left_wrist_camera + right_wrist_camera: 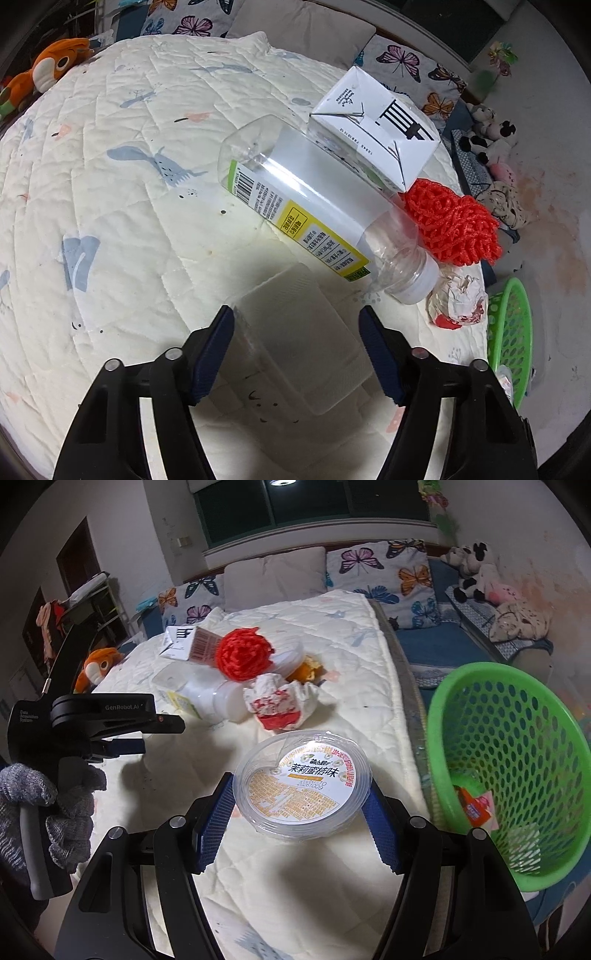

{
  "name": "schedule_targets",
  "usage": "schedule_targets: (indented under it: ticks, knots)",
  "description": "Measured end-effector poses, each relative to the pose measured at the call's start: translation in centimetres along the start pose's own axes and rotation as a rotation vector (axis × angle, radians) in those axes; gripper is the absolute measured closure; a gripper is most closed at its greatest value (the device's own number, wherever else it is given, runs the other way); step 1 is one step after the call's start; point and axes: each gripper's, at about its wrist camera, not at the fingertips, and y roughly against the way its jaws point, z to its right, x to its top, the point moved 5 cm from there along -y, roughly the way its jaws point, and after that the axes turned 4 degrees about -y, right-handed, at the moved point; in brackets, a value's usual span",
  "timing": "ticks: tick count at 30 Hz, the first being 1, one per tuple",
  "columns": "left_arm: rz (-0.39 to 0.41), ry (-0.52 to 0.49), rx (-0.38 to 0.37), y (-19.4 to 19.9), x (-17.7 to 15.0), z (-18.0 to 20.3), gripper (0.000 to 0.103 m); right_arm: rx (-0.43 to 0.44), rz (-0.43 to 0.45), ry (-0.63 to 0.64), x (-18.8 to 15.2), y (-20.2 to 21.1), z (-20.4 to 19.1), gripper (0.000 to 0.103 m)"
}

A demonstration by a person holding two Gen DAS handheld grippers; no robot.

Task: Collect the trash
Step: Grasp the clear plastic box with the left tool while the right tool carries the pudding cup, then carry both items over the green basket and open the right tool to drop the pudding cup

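My right gripper [301, 819] is shut on a round clear plastic cup [301, 790] with a printed lid and holds it above the quilt, left of the green basket [517, 757]. My left gripper [297, 347] is open around a clear rectangular plastic tub [299, 332] lying on the quilt; the jaws stand at its sides, contact unclear. Beyond it lie a clear bottle [314, 199], a white carton [376, 125], red netting [450, 225] and crumpled paper [458, 299]. The left gripper also shows in the right wrist view [125, 734].
The cream quilt [129, 184] covers the bed. The basket stands off the bed's right edge and holds a few wrappers [476, 805]. An orange peel [308, 670] lies behind the netting. Butterfly pillows [376, 568] and plush toys [476, 576] line the far side.
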Motion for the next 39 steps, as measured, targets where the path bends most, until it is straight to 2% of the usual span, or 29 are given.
schedule_targets:
  ticks: [9, 21, 27, 35, 39]
  knots:
    - [0.031, -0.034, 0.005, 0.7, 0.0, 0.3, 0.053, -0.029, 0.012, -0.028, -0.1, 1.0, 1.9, 0.035]
    - [0.075, -0.131, -0.109, 4.8, -0.9, 2.6, 0.055, -0.101, 0.047, -0.126, 0.7, 2.6, 7.1, 0.035]
    - [0.087, -0.209, -0.187, 6.0, -0.8, 6.5, 0.055, -0.158, 0.04, -0.192, 0.5, 2.9, 10.9, 0.035]
    - [0.058, -0.316, -0.268, 5.3, -0.8, 12.5, 0.055, -0.219, 0.023, -0.248, -0.3, 3.0, 14.8, 0.035]
    - [0.069, -0.383, -0.305, 5.4, -0.9, 15.5, 0.055, -0.239, 0.003, -0.268, -0.8, 2.7, 16.1, 0.035]
